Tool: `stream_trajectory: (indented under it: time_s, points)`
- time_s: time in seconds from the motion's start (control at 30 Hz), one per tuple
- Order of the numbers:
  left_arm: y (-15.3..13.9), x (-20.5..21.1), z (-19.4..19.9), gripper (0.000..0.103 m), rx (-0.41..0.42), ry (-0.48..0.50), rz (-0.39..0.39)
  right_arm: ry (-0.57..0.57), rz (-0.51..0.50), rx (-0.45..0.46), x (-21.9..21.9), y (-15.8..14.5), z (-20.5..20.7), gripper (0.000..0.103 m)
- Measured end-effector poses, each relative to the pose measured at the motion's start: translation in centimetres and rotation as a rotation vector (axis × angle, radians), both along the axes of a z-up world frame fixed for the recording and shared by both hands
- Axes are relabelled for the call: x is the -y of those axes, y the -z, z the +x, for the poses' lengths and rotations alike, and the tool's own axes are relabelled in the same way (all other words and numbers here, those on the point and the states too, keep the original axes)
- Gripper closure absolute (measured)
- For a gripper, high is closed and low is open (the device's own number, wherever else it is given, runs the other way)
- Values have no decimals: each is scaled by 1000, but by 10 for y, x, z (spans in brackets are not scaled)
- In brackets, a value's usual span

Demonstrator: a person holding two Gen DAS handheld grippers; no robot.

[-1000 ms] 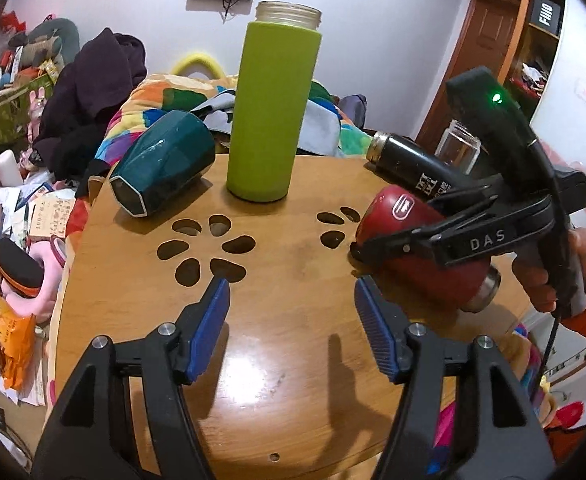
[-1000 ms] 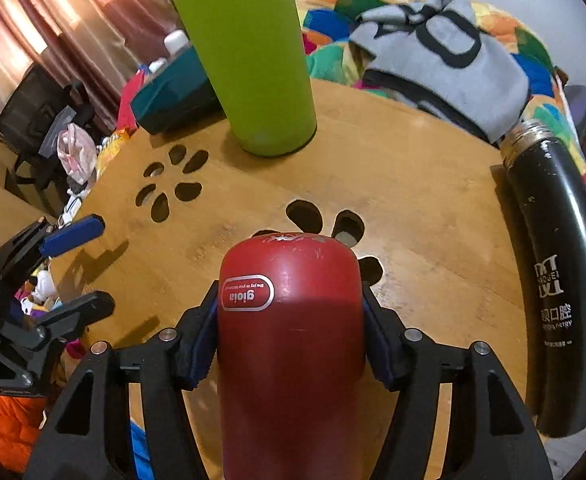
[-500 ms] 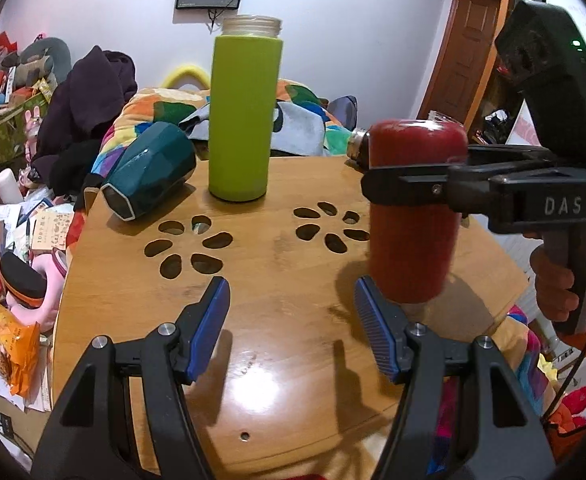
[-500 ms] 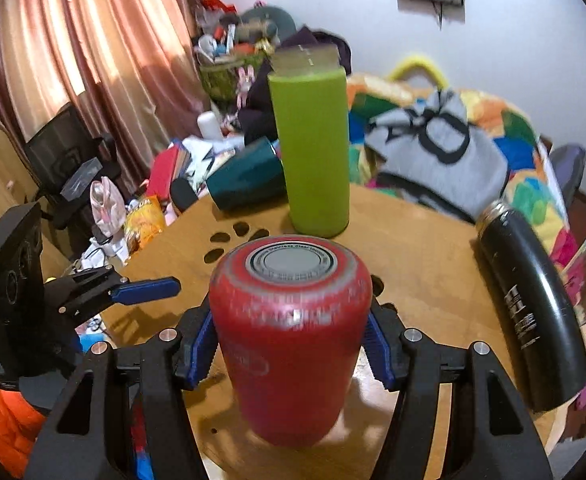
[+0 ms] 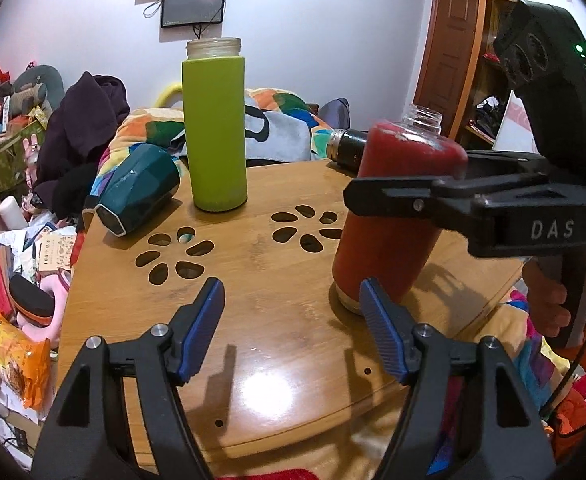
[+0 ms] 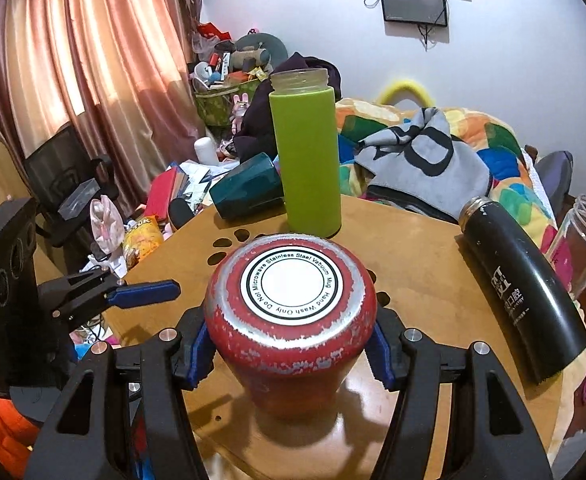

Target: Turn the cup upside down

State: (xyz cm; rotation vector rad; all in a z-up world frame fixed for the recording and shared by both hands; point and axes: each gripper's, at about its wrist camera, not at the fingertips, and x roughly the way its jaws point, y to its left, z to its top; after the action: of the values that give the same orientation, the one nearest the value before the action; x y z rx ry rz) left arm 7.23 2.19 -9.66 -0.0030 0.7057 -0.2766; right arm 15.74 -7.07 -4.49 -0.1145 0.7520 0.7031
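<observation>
Red cup (image 6: 289, 320): base up, tilted, mouth rim touching the desk (image 5: 253, 352) near its right edge; right gripper (image 6: 289, 350) clamped on its sides, apparently to steady placement. Left gripper (image 5: 293, 328): fingers apart, idle, holding nothing.

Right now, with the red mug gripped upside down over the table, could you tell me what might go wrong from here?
1. The red mug leans in the right gripper, with its rim barely meeting the table; released like this, it may topple.
2. It stands near the table's edge, so a fall might carry it off.
3. The black flask lies close by and could be knocked and roll.
</observation>
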Motion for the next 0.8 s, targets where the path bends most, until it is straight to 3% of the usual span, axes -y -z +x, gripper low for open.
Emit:
stream_trajectory:
  time_s: [0.8]
  points:
    - [-16,-9,-23,27,60,-46,-3,2,7,17,-2,-2,-11,42]
